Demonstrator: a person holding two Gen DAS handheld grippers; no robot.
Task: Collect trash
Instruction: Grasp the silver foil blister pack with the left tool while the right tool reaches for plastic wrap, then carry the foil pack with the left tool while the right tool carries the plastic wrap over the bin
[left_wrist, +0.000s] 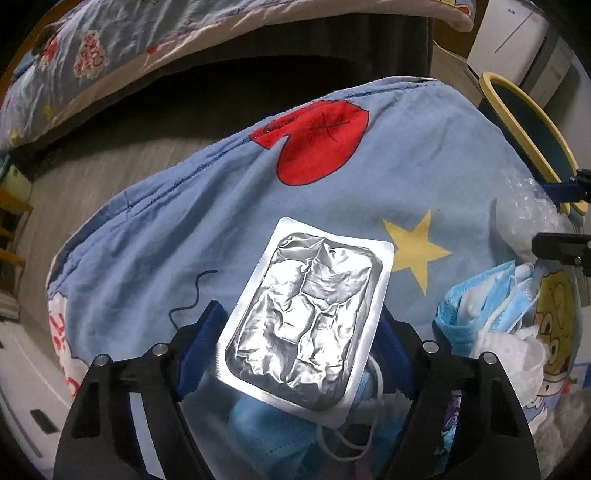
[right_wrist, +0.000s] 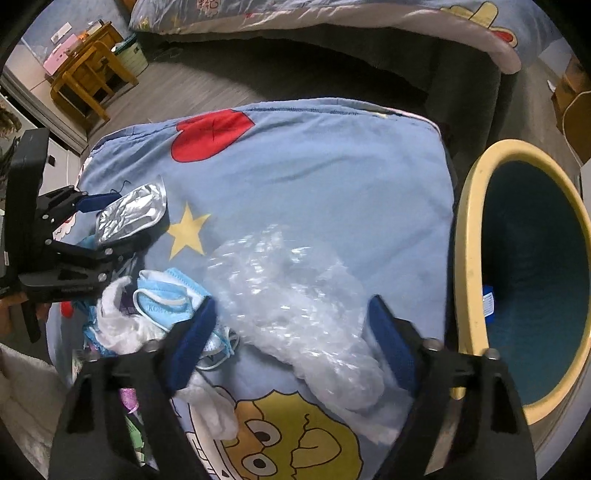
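Note:
A crinkled silver foil pack (left_wrist: 306, 325) lies on a blue cartoon-print cushion (left_wrist: 184, 229). My left gripper (left_wrist: 299, 325) points down over it, both blue pads touching its long edges; the right wrist view shows the foil pack (right_wrist: 129, 214) tilted up between those fingers. My right gripper (right_wrist: 295, 317) straddles a clear lump of bubble wrap (right_wrist: 295, 295). Its right pad (right_wrist: 388, 332) touches the wrap, while the left pad (right_wrist: 199, 332) stands a little apart from it. Crumpled blue face masks (right_wrist: 166, 295) and white tissue (right_wrist: 118, 325) lie between the two grippers.
A yellow-rimmed bin (right_wrist: 469, 229) with a dark teal inside stands right of the cushion, a small blue item at its bottom. A bed with a patterned quilt (right_wrist: 332, 14) runs behind. Wooden furniture (right_wrist: 85, 74) stands at the far left on the grey floor.

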